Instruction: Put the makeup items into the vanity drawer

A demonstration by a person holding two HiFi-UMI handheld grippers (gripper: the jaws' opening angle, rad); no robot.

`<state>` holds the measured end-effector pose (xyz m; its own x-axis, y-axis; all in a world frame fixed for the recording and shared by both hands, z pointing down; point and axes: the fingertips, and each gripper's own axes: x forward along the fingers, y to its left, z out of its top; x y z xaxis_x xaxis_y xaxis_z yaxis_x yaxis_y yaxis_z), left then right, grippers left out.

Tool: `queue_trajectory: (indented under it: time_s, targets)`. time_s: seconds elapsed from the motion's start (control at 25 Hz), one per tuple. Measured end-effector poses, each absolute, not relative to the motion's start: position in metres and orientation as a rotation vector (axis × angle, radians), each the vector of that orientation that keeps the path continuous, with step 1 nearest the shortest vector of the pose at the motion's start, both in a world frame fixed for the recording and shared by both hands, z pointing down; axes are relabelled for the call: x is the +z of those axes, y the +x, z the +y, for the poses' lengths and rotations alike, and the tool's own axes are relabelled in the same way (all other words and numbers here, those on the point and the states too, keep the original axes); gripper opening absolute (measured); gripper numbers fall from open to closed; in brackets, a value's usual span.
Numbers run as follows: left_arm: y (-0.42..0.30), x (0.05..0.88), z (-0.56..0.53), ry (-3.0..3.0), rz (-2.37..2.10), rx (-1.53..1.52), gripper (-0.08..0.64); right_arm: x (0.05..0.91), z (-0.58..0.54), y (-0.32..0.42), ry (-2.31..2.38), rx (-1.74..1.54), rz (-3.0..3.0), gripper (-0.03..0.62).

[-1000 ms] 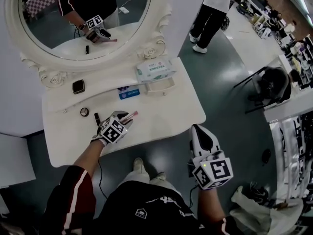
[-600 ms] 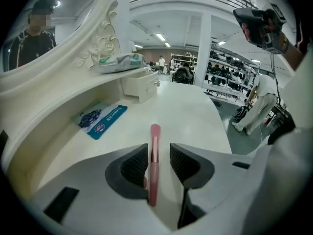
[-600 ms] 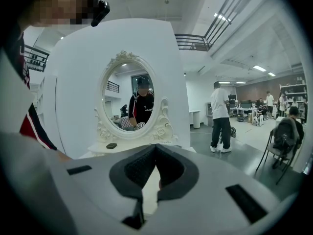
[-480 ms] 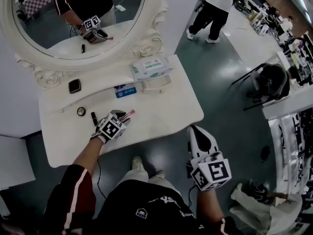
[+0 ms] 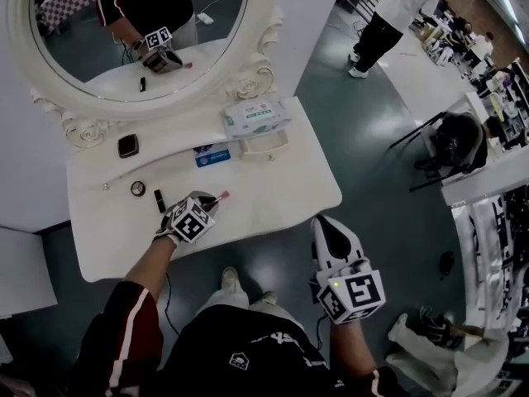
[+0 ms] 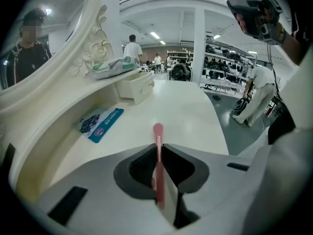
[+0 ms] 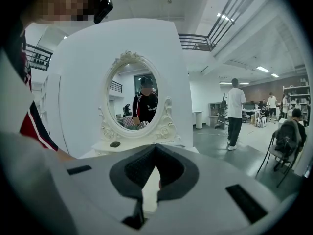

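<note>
Left claw has just closed on the pink makeup stick; right claw sits shut, empty.

**Clearance, vanity top**

From my left claw, jaws just now closing onto the pink brush, bare tabletop runs clear to the small drawer. Blue packet lies left of that lane. Wipes pack sits on the shelf above the drawer. Lipstick and round pot crowd my left side. My right claw hangs off the table's front edge, over open floor
</note>
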<state>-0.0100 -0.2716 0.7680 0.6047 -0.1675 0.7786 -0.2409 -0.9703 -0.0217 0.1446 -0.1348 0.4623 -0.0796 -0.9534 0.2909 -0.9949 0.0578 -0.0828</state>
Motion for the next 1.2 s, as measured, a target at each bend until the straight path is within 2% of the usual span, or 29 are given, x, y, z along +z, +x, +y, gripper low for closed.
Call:
queue_trajectory:
  time_s: [0.44, 0.76, 1.2]
  targets:
    - [-0.008, 0.706, -0.271, 2.846, -0.461, 1.117, 0.046, 0.442, -0.138, 0.130, 1.980, 0.311, -2.213, 0.003]
    - [-0.010, 0.632, -0.253, 2.842, -0.558, 0.751, 0.047, 0.426, -0.144, 0.113, 1.936, 0.252, -2.273, 0.003]
    - [-0.043, 0.560, -0.248, 2.829, -0.727, 0.439, 0.047, 0.409, -0.175, 0.078, 1.849, 0.194, -2.390, 0.003]
